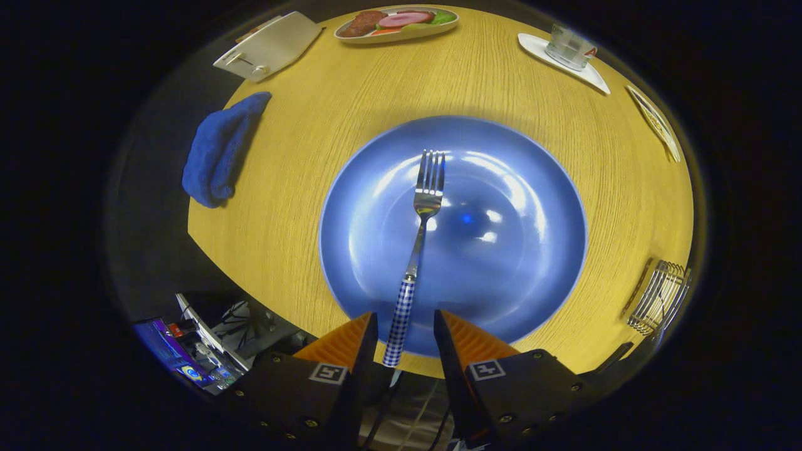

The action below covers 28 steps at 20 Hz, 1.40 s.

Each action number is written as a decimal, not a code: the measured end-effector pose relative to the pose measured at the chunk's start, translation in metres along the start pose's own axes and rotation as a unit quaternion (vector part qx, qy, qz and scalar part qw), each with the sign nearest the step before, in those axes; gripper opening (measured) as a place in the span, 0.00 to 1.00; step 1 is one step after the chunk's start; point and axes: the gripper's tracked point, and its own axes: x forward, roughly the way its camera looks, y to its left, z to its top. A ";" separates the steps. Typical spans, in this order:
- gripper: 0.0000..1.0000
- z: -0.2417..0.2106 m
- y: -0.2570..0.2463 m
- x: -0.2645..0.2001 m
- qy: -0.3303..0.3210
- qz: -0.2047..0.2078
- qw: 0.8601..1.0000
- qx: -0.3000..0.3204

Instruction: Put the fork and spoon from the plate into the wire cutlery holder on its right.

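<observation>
A fork (418, 238) with a blue-and-white checked handle lies on the big blue plate (514, 188), tines pointing away from me. Its handle runs over the plate's near rim and ends between my fingers. My gripper (404, 316) is open and hovers at the plate's near edge. The handle sits in the gap, closer to the left finger, with space left on the right side. The wire cutlery holder (661, 297) stands on the wooden table (301, 188) to the right of the plate, beyond my right finger.
A crumpled blue cloth (219, 150) lies at the table's left edge. At the far side are a white flat device (269, 45), a plate of food (396, 24) and a glass (570, 47) on a white coaster. Clutter sits below the table's near-left edge.
</observation>
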 end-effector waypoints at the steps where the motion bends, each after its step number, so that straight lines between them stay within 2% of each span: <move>1: 0.56 -0.002 -0.001 0.002 0.003 -0.002 1.000 -0.003; 4: 0.56 -0.007 -0.004 0.008 0.024 -0.005 0.999 -0.026; 5: 0.56 0.005 -0.004 -0.004 0.020 -0.015 1.000 -0.008; 6: 0.15 -0.003 -0.009 0.016 0.030 -0.020 0.999 -0.021; 9: 0.16 -0.010 -0.014 0.026 0.047 -0.028 0.997 -0.053; 11: 0.03 -0.005 -0.017 0.026 0.039 -0.031 0.997 -0.059; 17: 0.03 -0.001 -0.021 -0.005 0.044 -0.014 0.995 -0.089; 20: 0.03 -0.014 -0.020 -0.024 0.062 0.012 0.994 -0.092; 24: 0.03 -0.027 -0.052 -0.065 0.061 -0.006 0.993 -0.101; 28: 0.03 -0.047 -0.085 -0.097 0.063 -0.007 0.996 -0.064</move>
